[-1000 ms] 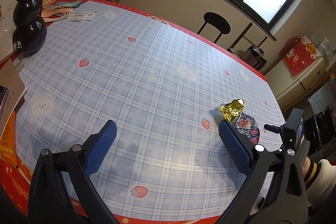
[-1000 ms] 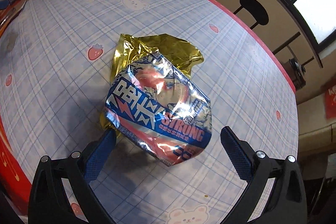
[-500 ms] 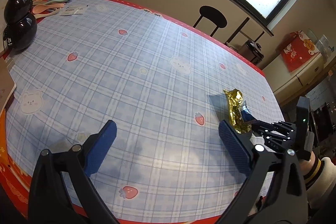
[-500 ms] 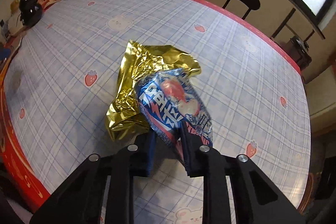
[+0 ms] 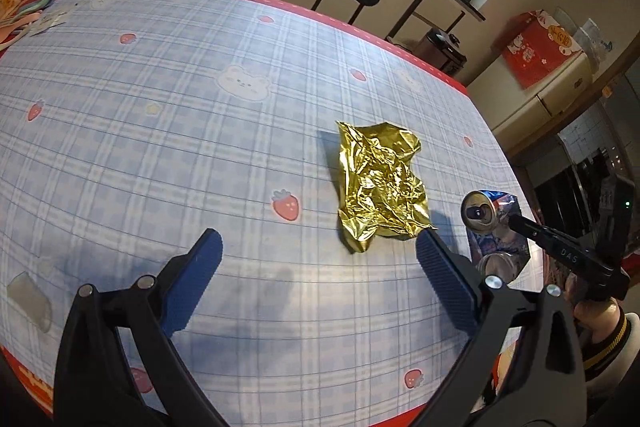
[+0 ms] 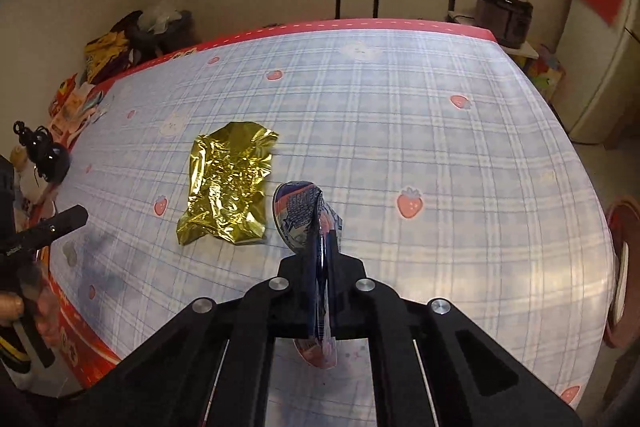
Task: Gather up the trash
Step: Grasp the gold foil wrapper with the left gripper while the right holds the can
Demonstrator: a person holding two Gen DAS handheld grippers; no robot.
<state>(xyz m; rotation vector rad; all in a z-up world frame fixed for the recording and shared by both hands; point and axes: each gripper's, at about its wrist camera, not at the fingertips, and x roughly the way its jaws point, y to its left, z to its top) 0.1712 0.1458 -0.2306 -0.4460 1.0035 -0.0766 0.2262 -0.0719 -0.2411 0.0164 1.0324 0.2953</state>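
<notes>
Here, in the left wrist view, the left gripper (image 5: pixel 318 259) hangs over the plaid table (image 5: pixel 168 131) with its blue fingers (image 5: pixel 196 279) spread wide and nothing between them. The gold foil wrapper (image 5: pixel 380 185) lies crumpled on the cloth just ahead of the right-hand finger, untouched. To the right, the crushed can (image 5: pixel 494 231) is lifted off the table, pinched at its side by the black tip of the right gripper (image 5: pixel 516 223); its round top faces the camera.

In the right wrist view, the right gripper's (image 6: pixel 320 259) jaws are closed tight on the flattened can (image 6: pixel 308 223), which stands edge-on between them and clear of the cloth. The wrapper (image 6: pixel 228 183) lies flat just to the left of the can, apart from it.

Judging by this, one piece of trash is picked up but not yet dropped anywhere; no bin is clearly visible in either view. The wrapper remains to be collected, and the open left gripper is well placed to take it.
</notes>
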